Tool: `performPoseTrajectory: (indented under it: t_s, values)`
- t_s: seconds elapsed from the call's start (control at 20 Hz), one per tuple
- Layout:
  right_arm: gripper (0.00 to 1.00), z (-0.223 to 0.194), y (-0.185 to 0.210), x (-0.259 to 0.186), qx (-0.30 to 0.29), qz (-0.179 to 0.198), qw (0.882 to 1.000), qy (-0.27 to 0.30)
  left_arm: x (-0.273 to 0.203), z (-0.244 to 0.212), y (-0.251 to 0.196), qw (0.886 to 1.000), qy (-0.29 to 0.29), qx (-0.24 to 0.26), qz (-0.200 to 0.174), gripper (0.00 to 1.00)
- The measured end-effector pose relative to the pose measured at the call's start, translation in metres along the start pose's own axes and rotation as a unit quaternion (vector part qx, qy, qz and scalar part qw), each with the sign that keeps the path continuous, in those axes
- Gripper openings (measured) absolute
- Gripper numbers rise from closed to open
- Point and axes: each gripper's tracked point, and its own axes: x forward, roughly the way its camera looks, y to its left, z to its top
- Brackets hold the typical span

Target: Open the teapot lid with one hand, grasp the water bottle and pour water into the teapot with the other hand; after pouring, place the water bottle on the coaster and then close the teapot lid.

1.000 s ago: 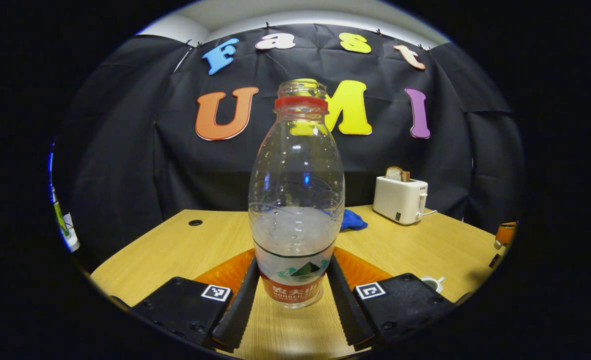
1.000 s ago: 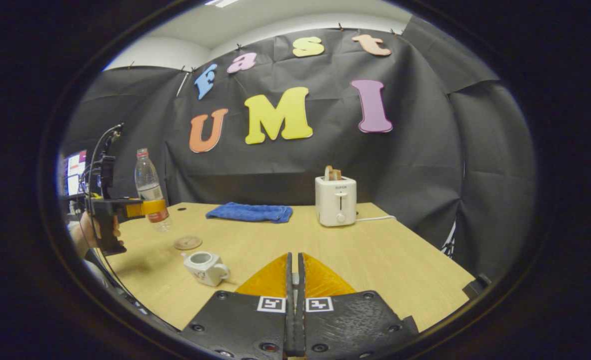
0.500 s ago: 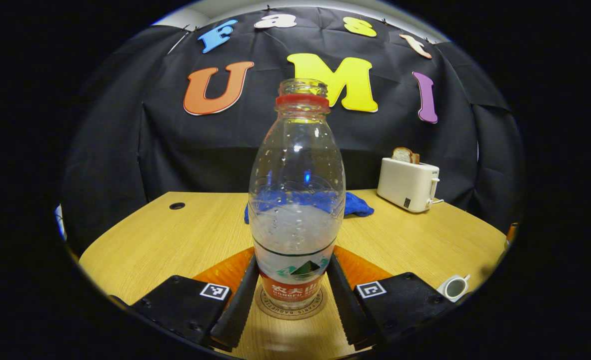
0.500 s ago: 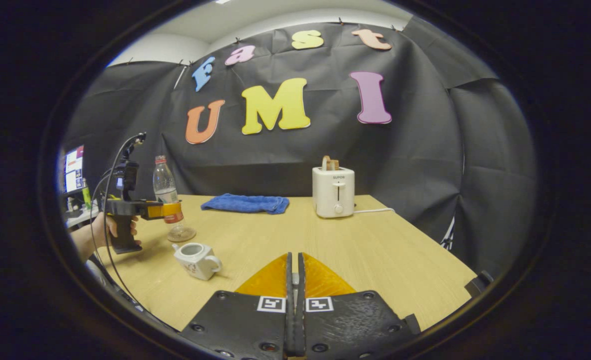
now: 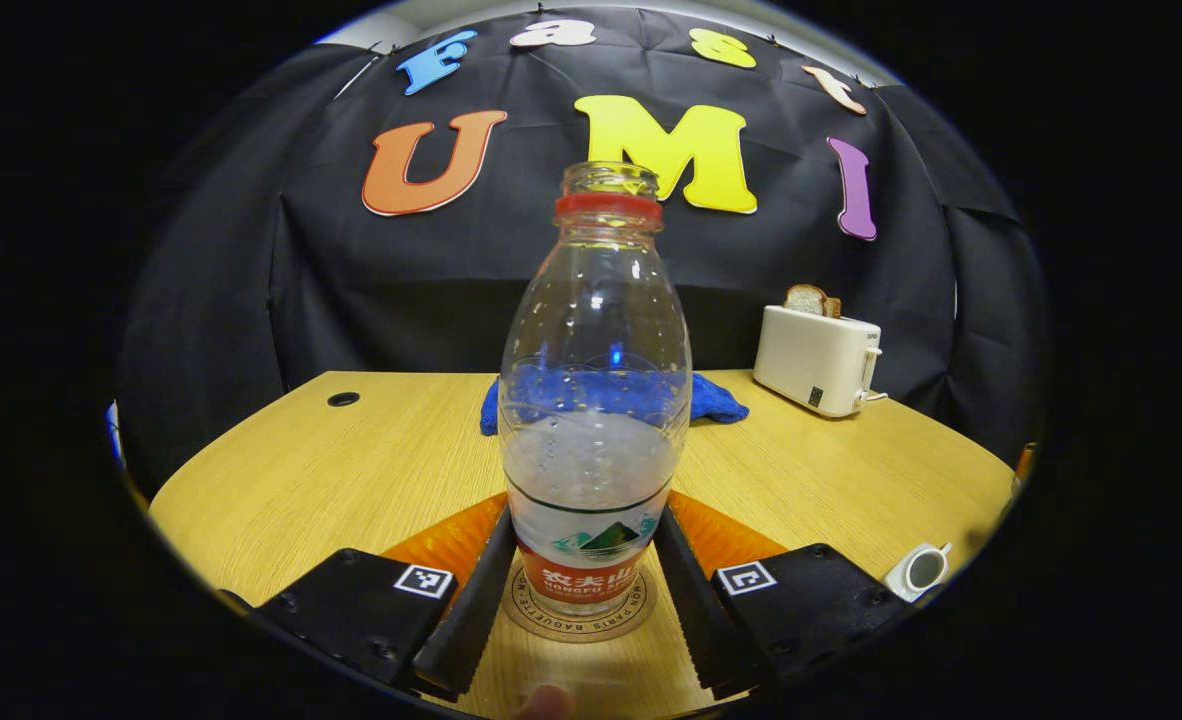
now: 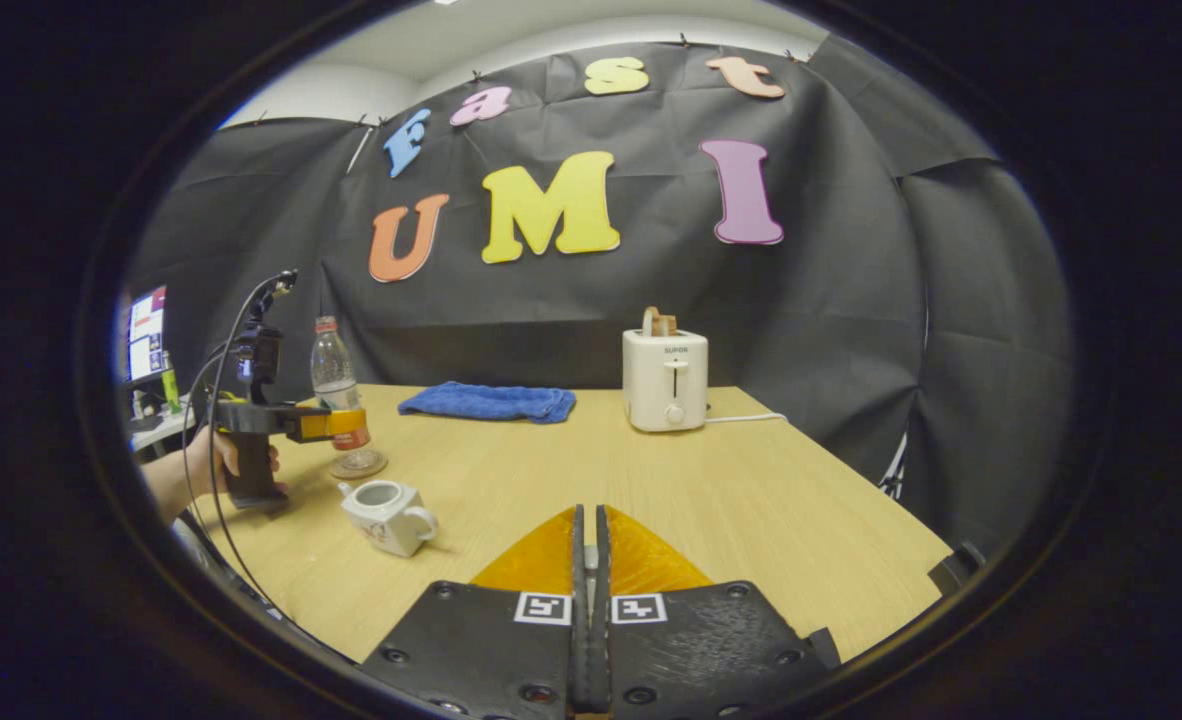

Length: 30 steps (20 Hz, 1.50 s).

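Observation:
A clear water bottle (image 5: 591, 420) with a red neck ring and no cap stands upright on the round coaster (image 5: 579, 622), about a third full. My left gripper (image 5: 586, 560) is shut on its labelled lower part, one finger on each side. The right gripper view shows that bottle (image 6: 332, 375), the coaster (image 6: 359, 466) and the left gripper (image 6: 336, 425) held by a hand (image 6: 213, 462). The white teapot (image 6: 383, 513) stands lidless in front of the coaster and shows at the table's right edge (image 5: 919, 570). My right gripper (image 6: 588, 530) is shut with a small pale piece pinched; the lid's body is hidden.
A white toaster (image 6: 665, 378) with bread stands at the back of the wooden table (image 6: 751, 520), its cord trailing right. A blue cloth (image 6: 489, 401) lies at the back, left of the toaster. A cable hole (image 5: 343, 399) sits at the table's far left.
The left gripper has carried the bottle down and set it on the coaster, still gripping it. The right gripper has barely moved.

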Motion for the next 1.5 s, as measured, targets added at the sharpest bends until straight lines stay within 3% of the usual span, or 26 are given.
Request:
performPoseTrajectory:
  t_s: [0.3, 0.75, 1.2, 1.5]
  values:
    - [0.00, 0.002, 0.005, -0.004, -0.003, 0.003, 1.000, -0.003, -0.006, 0.003, 0.002, 1.000, -0.004, 0.000, 0.002, 0.99]
    - [0.00, 0.016, 0.043, -0.003, -0.015, 0.043, 0.999, -0.019, -0.051, -0.014, 0.003, 1.000, 0.014, -0.013, 0.003, 0.99]
    - [0.00, 0.049, 0.144, 0.035, -0.019, 0.151, 0.987, -0.054, -0.174, 0.012, 0.042, 0.994, -0.061, -0.034, 0.084, 0.99]
    - [0.00, 0.029, 0.190, 0.063, -0.031, 0.205, 0.977, -0.045, -0.223, 0.007, 0.068, 0.986, -0.074, -0.037, 0.143, 0.99]
